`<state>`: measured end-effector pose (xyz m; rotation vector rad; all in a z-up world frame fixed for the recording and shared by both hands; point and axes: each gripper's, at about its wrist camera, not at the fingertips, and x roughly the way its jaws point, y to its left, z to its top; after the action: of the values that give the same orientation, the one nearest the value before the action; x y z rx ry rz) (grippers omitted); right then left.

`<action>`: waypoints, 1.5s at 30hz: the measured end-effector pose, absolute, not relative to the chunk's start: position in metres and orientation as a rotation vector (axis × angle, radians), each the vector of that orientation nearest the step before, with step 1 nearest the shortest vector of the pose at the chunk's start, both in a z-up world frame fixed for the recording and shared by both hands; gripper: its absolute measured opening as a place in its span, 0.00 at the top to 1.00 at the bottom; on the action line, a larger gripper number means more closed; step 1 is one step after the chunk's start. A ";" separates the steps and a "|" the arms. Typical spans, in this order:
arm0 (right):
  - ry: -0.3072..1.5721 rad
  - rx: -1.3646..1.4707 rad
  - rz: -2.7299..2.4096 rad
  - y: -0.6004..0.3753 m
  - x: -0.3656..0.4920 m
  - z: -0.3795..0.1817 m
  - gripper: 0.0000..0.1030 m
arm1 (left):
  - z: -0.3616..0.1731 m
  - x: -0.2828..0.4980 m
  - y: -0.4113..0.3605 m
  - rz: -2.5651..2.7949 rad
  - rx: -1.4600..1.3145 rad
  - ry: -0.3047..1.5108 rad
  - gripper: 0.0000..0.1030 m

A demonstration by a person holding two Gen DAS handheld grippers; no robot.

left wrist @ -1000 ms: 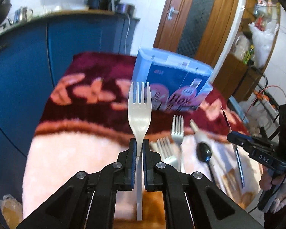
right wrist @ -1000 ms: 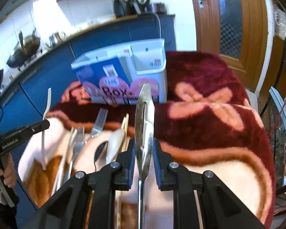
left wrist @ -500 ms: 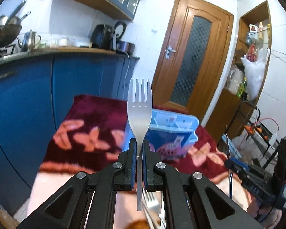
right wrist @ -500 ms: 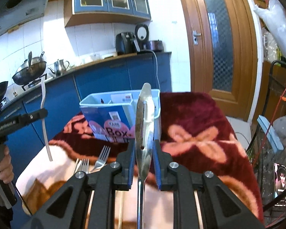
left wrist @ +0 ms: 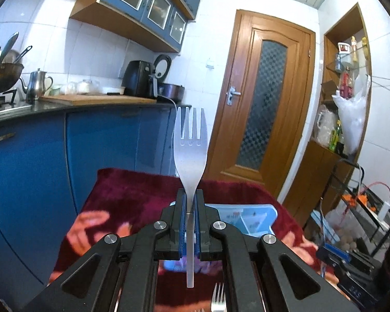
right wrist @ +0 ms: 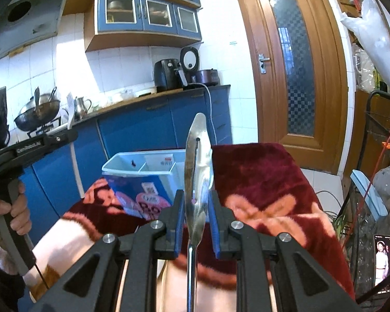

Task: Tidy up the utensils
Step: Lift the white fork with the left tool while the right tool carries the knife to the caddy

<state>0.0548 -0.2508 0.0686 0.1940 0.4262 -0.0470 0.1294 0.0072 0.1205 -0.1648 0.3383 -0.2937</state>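
As each gripper (left wrist: 191,208) (right wrist: 196,208) pinched only a narrow neck, fork (left wrist: 190,143) or spoon (right wrist: 198,171) could pivot and miss the box (right wrist: 143,171).

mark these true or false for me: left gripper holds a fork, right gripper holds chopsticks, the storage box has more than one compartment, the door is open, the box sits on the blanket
1. The left gripper holds a fork. True: its jaws are shut on the neck, tines pointing up.
2. The right gripper holds chopsticks. False: it grips a metal slotted spoon, seen edge-on.
3. The blue box has more than one compartment. True: a divider shows inside its open top.
4. The wooden door is open. False: it stands closed in its frame.
5. The box sits on the dark red blanket. True.
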 end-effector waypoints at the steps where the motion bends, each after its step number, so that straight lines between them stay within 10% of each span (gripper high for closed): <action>1: 0.417 0.199 -0.049 -0.253 0.056 0.070 0.81 | 0.122 0.133 0.005 -0.289 -0.165 0.326 0.95; 22: 0.137 0.162 -0.048 -0.260 0.140 0.104 0.81 | 0.088 0.193 -0.018 -0.236 -0.179 0.226 0.95; 45: 0.235 0.114 -0.073 -0.256 0.189 0.059 0.81 | 0.059 0.214 -0.024 -0.273 -0.171 0.314 0.94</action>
<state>0.1892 -0.2561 0.0589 0.1138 0.2353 -0.0729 0.2136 -0.0239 0.0594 -0.1708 0.3138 -0.2731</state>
